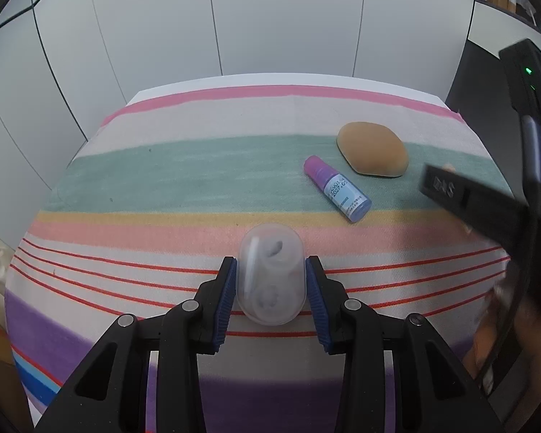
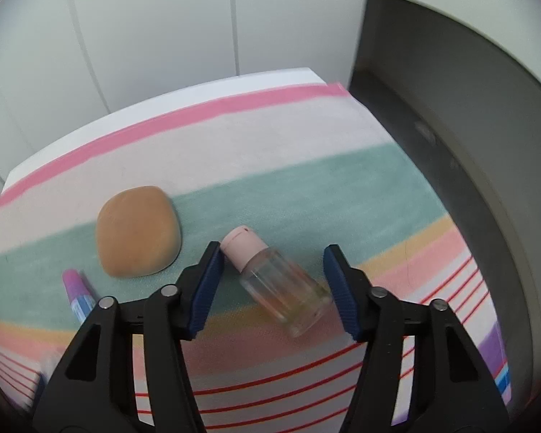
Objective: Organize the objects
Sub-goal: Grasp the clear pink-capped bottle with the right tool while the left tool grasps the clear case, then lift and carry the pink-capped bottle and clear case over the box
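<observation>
My left gripper (image 1: 270, 285) is shut on a clear capsule-shaped case (image 1: 269, 274), its blue pads pressed against both long sides just above the striped cloth. A clear bottle with a pink cap (image 2: 281, 281) lies slantwise between the jaws of my right gripper (image 2: 270, 274). One pad touches the cap and the other touches the base corner, and the bottle looks blurred. A small purple-capped dropper bottle (image 1: 337, 189) lies on the green stripe, also seen as the dropper bottle (image 2: 77, 292). Beside it sits a tan bun-shaped object (image 1: 373, 149), the same bun (image 2: 139, 231).
A striped cloth (image 1: 184, 173) covers the table up to its far edge by white wall panels. The black housing of the right-hand tool (image 1: 476, 202) reaches in at the right of the left wrist view. A dark floor gap (image 2: 451, 126) runs past the table's right edge.
</observation>
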A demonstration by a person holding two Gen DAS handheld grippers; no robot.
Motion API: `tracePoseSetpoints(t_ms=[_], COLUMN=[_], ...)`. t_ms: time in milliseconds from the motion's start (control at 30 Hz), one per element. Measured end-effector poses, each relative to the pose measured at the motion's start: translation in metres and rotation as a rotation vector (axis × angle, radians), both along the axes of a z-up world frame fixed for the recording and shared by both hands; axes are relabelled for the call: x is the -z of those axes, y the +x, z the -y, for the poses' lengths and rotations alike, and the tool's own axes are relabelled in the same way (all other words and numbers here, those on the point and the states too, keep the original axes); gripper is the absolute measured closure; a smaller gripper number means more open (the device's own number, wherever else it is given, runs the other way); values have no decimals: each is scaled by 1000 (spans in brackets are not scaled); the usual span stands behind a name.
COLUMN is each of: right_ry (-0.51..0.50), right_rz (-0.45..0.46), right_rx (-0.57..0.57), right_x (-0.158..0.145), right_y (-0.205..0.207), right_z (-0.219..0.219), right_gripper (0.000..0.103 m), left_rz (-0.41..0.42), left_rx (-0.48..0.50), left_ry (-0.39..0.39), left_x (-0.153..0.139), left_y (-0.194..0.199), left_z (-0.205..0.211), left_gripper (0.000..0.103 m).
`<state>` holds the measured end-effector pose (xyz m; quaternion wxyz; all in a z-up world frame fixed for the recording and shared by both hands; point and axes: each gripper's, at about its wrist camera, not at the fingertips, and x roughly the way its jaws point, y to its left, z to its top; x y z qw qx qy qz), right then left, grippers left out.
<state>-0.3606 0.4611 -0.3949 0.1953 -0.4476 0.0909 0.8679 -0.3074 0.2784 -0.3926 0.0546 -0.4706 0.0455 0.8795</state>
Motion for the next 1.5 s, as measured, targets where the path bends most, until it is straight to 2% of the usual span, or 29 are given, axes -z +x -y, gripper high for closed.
tracePoseSetpoints(t_ms=[33, 67, 300, 633, 767, 933, 1100, 1167, 1300, 1500], right_ry=[10, 21, 23, 10, -12, 0, 8, 9, -16, -34], right_rz=[-14, -17, -19, -21, -9, -6, -30, -45, -82, -114], right_rx=[-27, -49, -124, -153, -163, -180, -199, -199, -215, -216], right_x=[-1, -2, -4, -4, -7, -21, -58, -78, -122, -188], right_y=[3, 5, 14, 22, 23, 27, 32, 37, 42, 54], right_z=[1, 3, 5, 8, 7, 7, 3, 3, 1, -1], right_gripper=[68, 73, 73, 74, 74, 74, 74, 74, 74, 74], left_rz=[0, 0, -1, 1, 25, 9, -45, -90, -132, -128], left_rx=[0, 1, 8, 3, -49, -89, -98, -85, -69, -83], left_ry=[1, 2, 7, 15, -8, -10, -23, -36, -10, 25], left_x=[0, 0, 1, 1, -2, -19, -67, -97, -155, -233], left_y=[-1, 0, -3, -4, -10, -17, -27, -30, -29, -18], left_z=[1, 0, 3, 4, 8, 17, 20, 18, 20, 26], left_gripper=[64, 64, 64, 64, 64, 64, 64, 64, 64, 64])
